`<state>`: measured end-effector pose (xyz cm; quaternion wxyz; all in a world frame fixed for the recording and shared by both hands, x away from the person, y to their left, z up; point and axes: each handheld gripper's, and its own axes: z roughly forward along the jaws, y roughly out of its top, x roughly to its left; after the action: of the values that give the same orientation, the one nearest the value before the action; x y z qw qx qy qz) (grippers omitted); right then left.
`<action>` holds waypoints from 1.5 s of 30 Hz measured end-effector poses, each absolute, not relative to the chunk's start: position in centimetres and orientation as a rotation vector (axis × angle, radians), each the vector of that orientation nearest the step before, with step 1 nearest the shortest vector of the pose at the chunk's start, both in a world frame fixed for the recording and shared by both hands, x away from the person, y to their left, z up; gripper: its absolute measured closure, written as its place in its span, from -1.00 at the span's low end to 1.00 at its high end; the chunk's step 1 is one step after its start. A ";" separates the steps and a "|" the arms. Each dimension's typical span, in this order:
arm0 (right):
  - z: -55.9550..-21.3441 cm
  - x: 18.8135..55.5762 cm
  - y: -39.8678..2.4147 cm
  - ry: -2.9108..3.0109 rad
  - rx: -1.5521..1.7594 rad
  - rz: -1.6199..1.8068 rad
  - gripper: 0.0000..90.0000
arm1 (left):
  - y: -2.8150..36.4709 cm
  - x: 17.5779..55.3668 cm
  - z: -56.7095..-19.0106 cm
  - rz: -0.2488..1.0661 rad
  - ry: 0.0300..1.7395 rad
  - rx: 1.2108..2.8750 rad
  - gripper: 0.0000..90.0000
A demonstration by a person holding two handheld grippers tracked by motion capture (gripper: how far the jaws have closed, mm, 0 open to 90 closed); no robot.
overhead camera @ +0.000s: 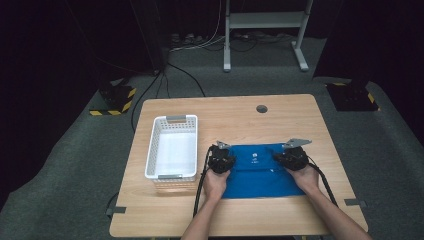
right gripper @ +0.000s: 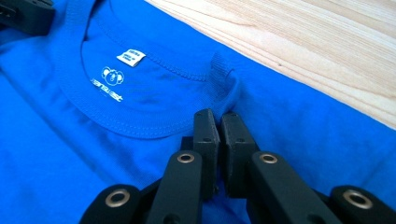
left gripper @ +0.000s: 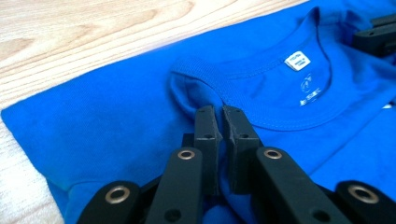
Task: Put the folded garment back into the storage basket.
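I work a blue T-shirt point(overhead camera: 260, 172) that lies flat on the wooden table point(overhead camera: 280, 117), on the near half and to the right of centre, with its neck opening turned away from me.

My left gripper point(left gripper: 219, 112) is clamped on the collar rib point(left gripper: 205, 79) at its own side of the neckline; the jaws stand nearly together with a fold of blue cloth pinched between them. My right gripper point(right gripper: 218, 116) is closed the same way on the opposite side of the collar, just below the shoulder seam. The white neck label point(right gripper: 130, 57) sits between the two grip points.

Handling, as I judge it: the garment is light, soft and limp. It has no stiffness, so any part not held will sag and trail. The ribbed collar is the thickest and least stretchy edge near the top, so it gives the firmest hold. A thin pinch of jersey may slip out, so both grips should carry equal tension when the shirt is raised.

Surroundings: a white plastic basket point(overhead camera: 172, 147) stands just beside the shirt on the left, close to my left hand point(overhead camera: 215, 182). A cable point(overhead camera: 200, 192) trails from the left gripper between basket and shirt and could snag the hem. The far half of the table carries a round grommet point(overhead camera: 261, 108).
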<state>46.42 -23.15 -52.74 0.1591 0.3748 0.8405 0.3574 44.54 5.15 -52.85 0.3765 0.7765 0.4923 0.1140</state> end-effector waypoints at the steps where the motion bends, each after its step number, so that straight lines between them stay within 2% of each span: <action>1: -52.8 46.5 -23.1 2.403 1.072 1.018 0.91 | 5.1 44.7 -52.9 0.297 1.262 1.987 0.89; 7: -52.6 48.6 -22.4 2.388 1.086 0.969 0.91 | 4.8 47.2 -52.2 0.337 1.278 1.996 0.89; 9: -51.9 49.0 -22.5 2.364 1.094 1.002 0.91 | 5.0 46.9 -51.2 0.336 1.257 1.947 0.89; 15: -50.1 46.1 -23.1 2.327 0.987 1.085 0.91 | 5.6 44.1 -49.7 0.369 1.184 1.931 0.88; 23: -52.6 44.6 -23.5 2.379 1.020 1.060 0.90 | 5.8 42.5 -52.2 0.340 1.217 1.964 0.87; 30: -53.3 45.0 -23.0 2.364 0.999 1.036 0.91 | 5.7 43.7 -53.3 0.336 1.254 1.955 0.87; 36: -52.5 48.0 -22.2 2.349 1.065 1.016 0.91 | 5.8 46.3 -51.9 0.357 1.287 1.920 0.88; 41: -50.5 46.4 -22.7 2.305 0.992 1.097 0.90 | 6.0 43.9 -50.2 0.393 1.186 1.917 0.87; 45: -51.3 45.0 -23.4 2.328 0.990 1.094 0.90 | 6.5 42.7 -51.6 0.363 1.201 1.933 0.84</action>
<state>45.00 -23.42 -51.29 0.1916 0.3524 0.8290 0.3896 42.67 6.53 -51.60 0.4063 0.7665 0.4761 0.1438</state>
